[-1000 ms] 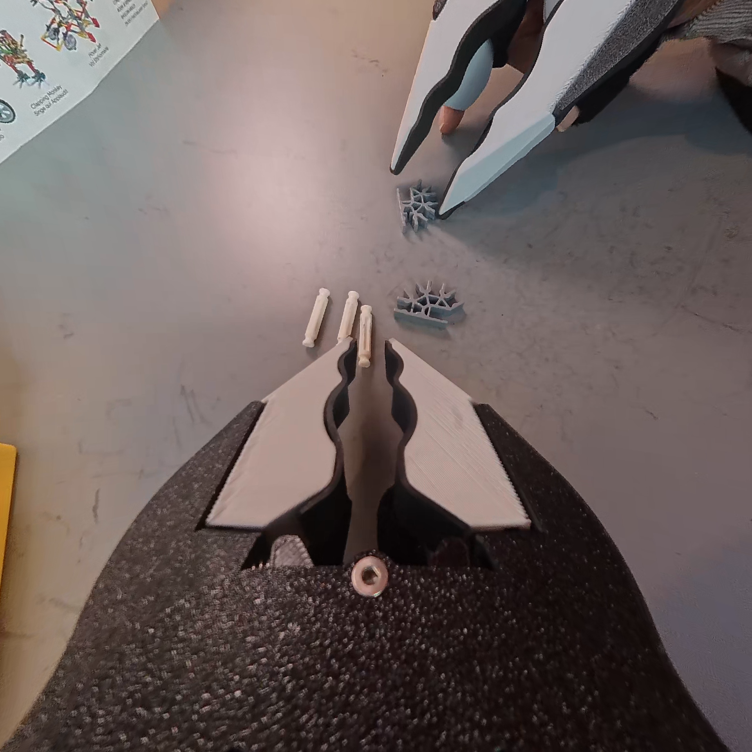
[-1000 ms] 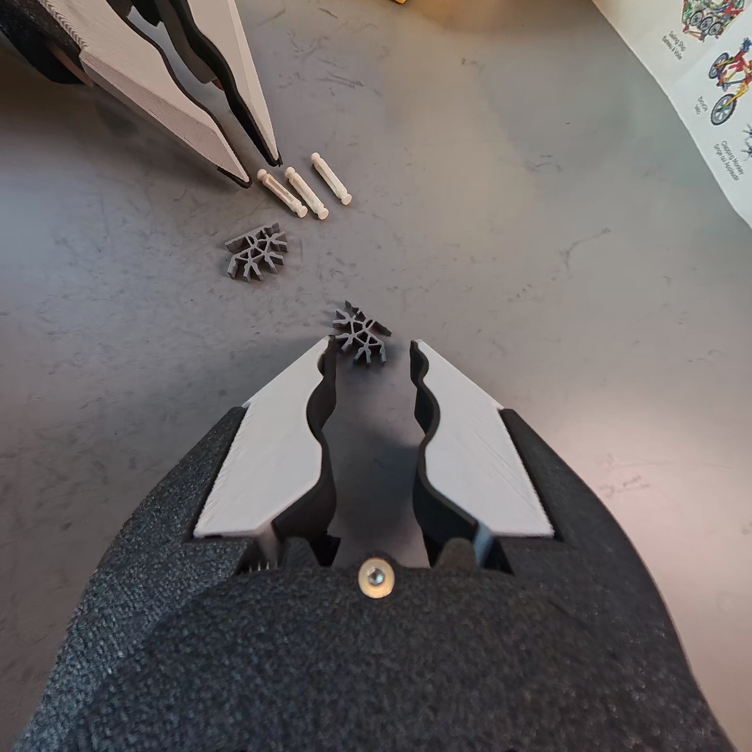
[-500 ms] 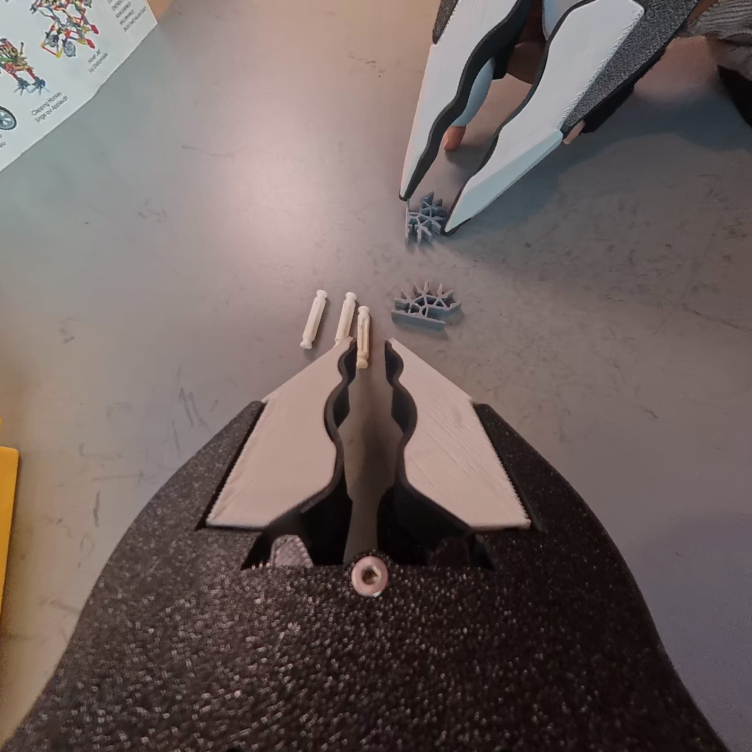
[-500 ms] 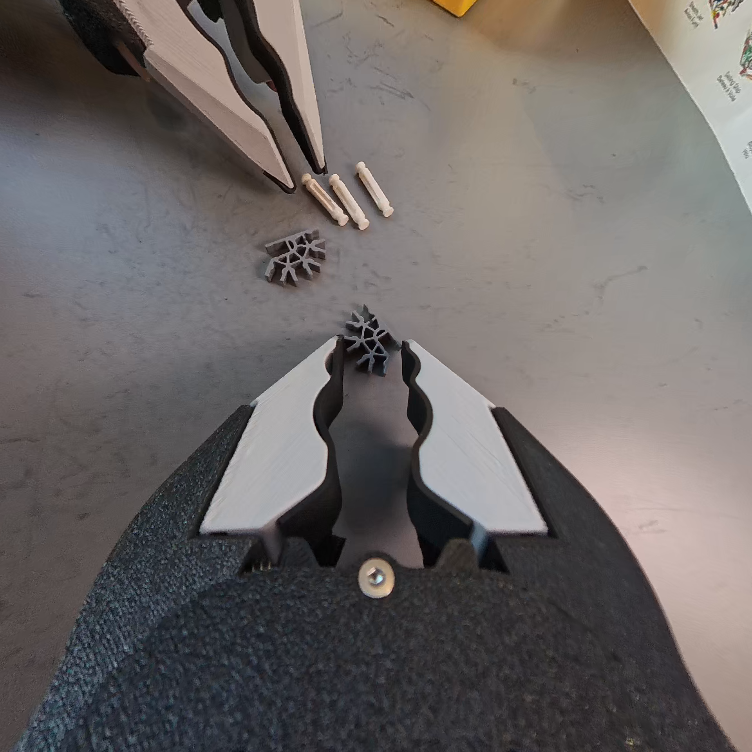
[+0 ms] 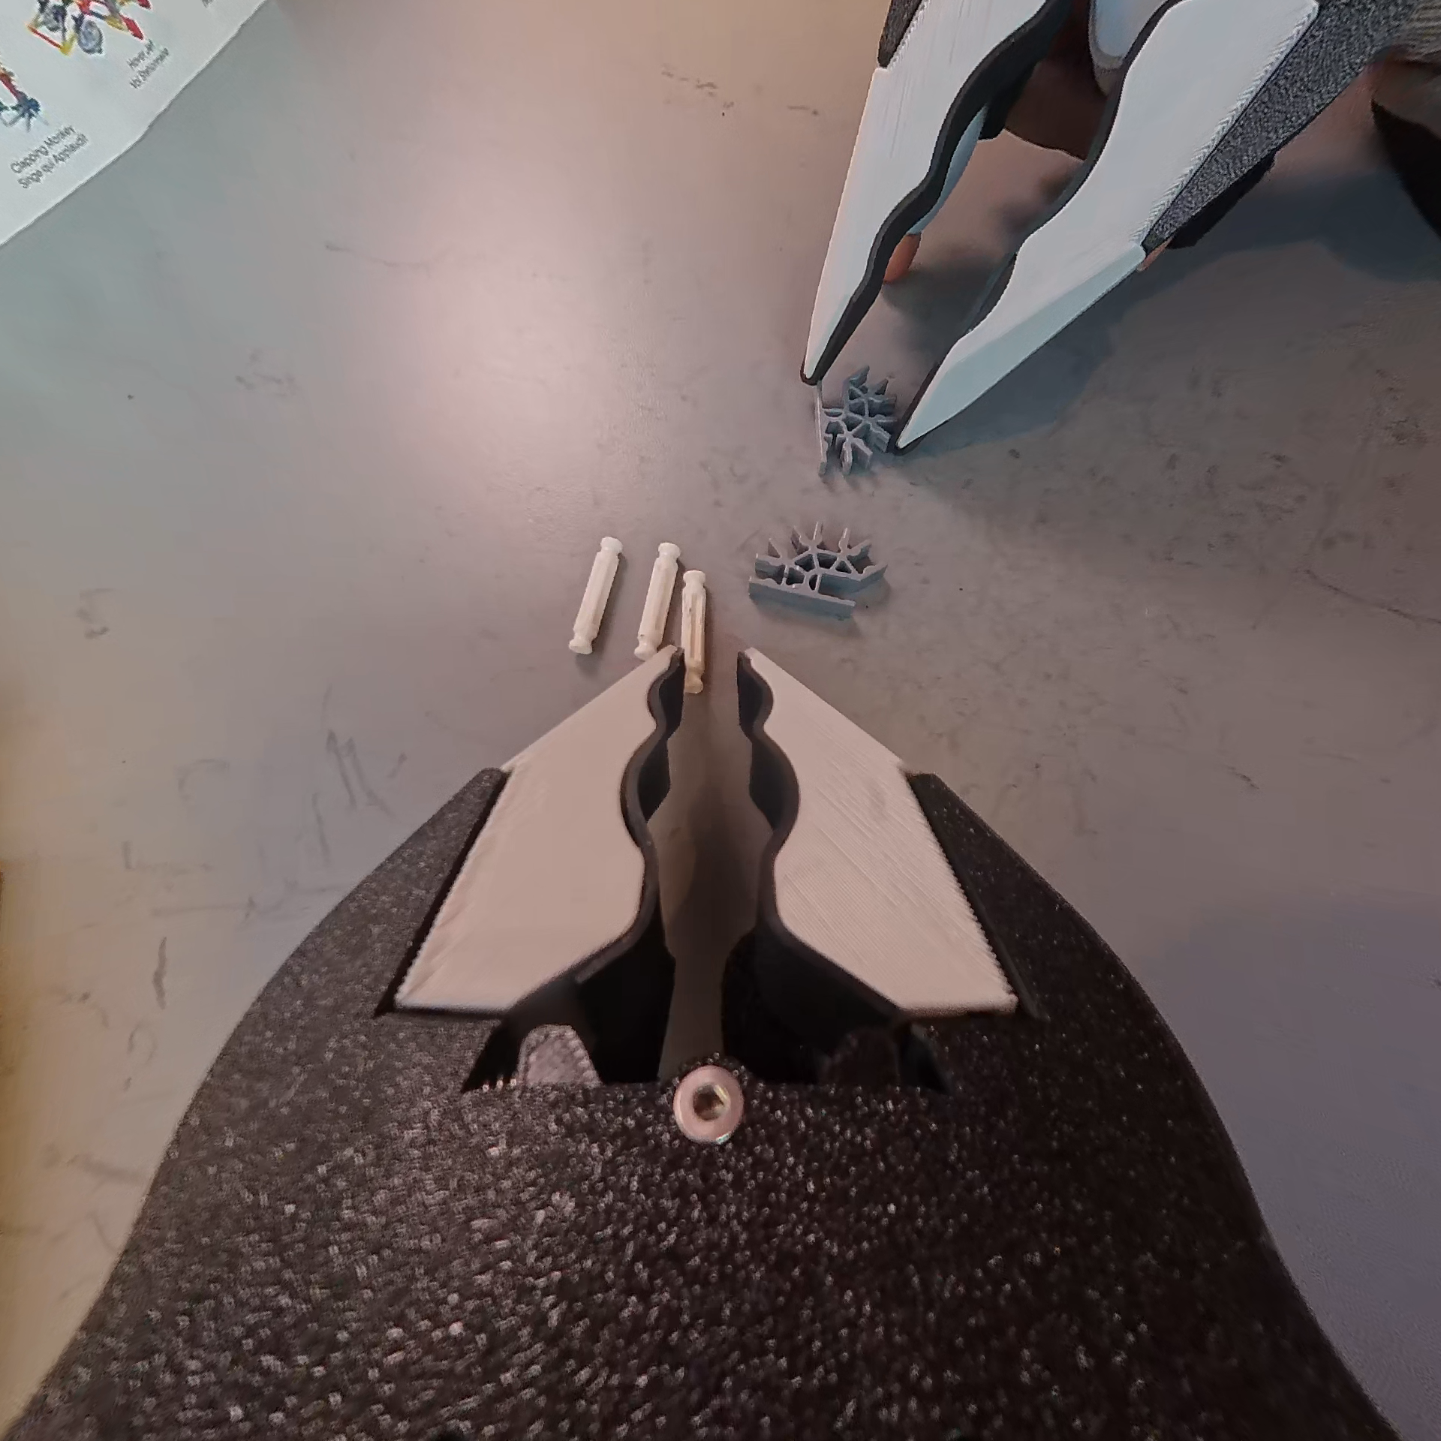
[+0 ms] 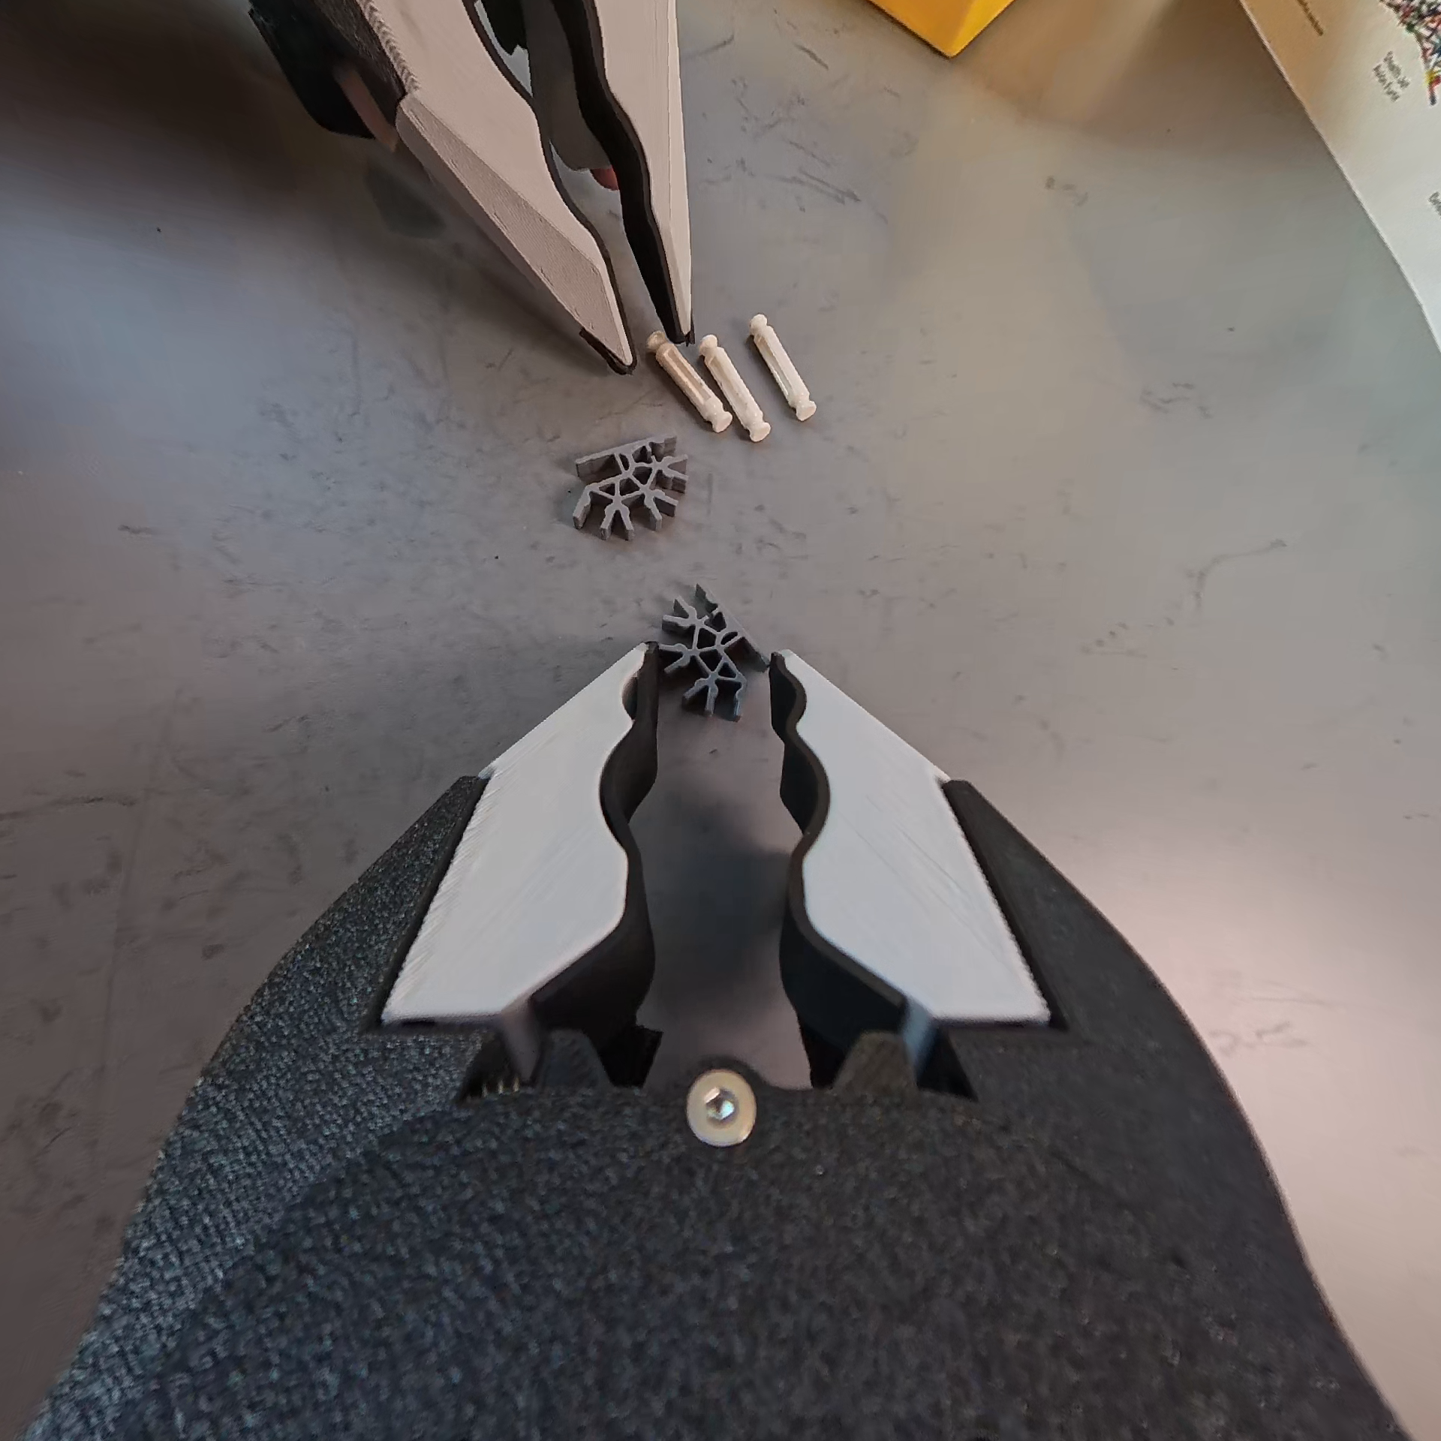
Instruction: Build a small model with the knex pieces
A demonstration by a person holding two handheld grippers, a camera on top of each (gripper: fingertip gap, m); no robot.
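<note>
Since the frame a second back showed the right gripper's point(image 6: 709, 663) jaws spread wide, they have drawn in, and each tip now presses a side of the snowflake connector point(image 6: 706, 655). It looks clamped, tipped up off the surface rather than lying flat.

Everything sits on a scuffed grey table point(image 5: 390, 390). A half-round connector point(image 5: 819, 581) lies flat near its middle and serves as the landmark:

- A printed sheet point(image 5: 70, 101) with coloured drawings lies well away from the half-round connector, at the table's far edge.
- The left gripper point(image 5: 711, 663) has kept its place just beside the half-round connector. Its jaws stand a narrow way apart and grip nothing.
- The right gripper comes in from the opposite side of the half-round connector, near it but not touching.
- A yellow object point(image 6: 943, 23) shows only a corner, well beyond the half-round connector. Whether it is a box, and what it might hold, cannot be told — no other container is in view.
- The snowflake connector sits close to the half-round connector, with bare table between them.
- Three cream rods point(image 5: 659, 589) lie side by side just beside the half-round connector. The closest rod point(image 5: 693, 624) has one end between the left gripper's tips — against one finger, clear of the other.
</note>
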